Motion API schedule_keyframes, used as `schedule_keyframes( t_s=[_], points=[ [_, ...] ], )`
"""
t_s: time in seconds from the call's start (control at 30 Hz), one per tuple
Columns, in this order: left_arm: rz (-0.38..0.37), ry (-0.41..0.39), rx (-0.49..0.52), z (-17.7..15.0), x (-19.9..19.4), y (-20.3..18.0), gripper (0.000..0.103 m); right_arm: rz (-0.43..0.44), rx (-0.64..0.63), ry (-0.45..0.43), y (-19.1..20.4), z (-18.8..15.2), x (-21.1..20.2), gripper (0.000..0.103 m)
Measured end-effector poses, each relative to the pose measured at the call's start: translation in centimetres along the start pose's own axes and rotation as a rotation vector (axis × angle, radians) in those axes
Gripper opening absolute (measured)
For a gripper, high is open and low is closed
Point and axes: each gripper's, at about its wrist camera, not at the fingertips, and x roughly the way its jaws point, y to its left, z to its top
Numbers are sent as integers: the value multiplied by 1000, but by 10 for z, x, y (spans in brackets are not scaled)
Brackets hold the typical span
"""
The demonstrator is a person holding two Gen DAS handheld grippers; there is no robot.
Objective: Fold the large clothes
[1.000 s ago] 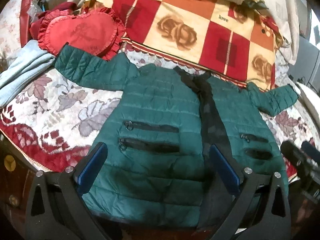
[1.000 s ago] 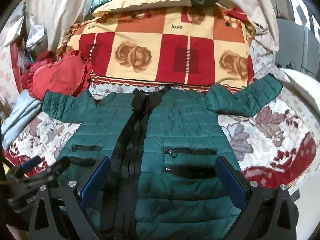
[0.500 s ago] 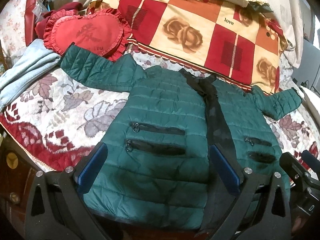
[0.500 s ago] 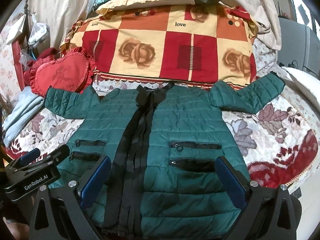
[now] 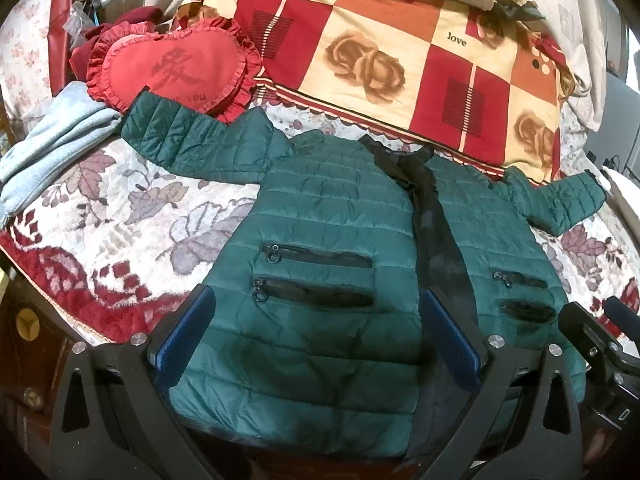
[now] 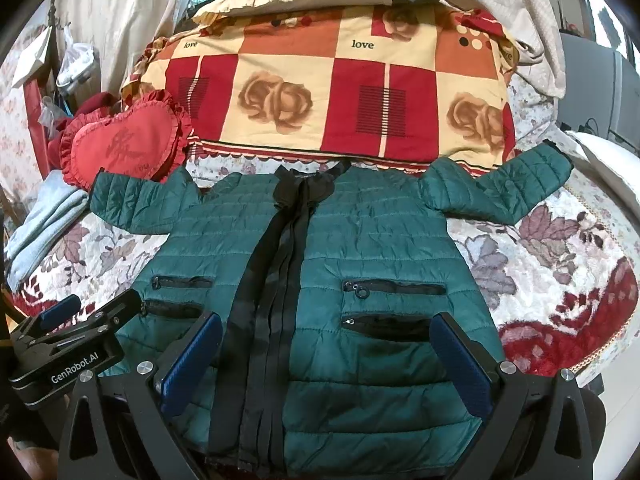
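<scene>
A green quilted jacket [image 6: 360, 280] lies front-up, sleeves spread, on a floral bedspread [image 6: 560, 264] below a checked pillow [image 6: 328, 92]. The left hand-held gripper [image 5: 316, 344] and right hand-held gripper [image 6: 320, 360] hover wide open, empty, above its hem.

Two hand-held grippers point forward side by side, low in each view. The left gripper [image 5: 316, 344] has its two black fingers spread wide apart, blue pads [image 5: 182, 334] facing inward, gripping nothing. The right gripper [image 6: 326, 360] is likewise spread wide, its blue pads [image 6: 460, 364] holding nothing. Each gripper's body shows at the edge of the other's view
</scene>
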Motion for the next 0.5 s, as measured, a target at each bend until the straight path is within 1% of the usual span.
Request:
schedule_keyframes(
  t_s=[0.5],
  points=[
    [5, 2, 1, -1, 1, -1, 102, -7, -1, -3, 0, -1, 1, 103]
  ],
)
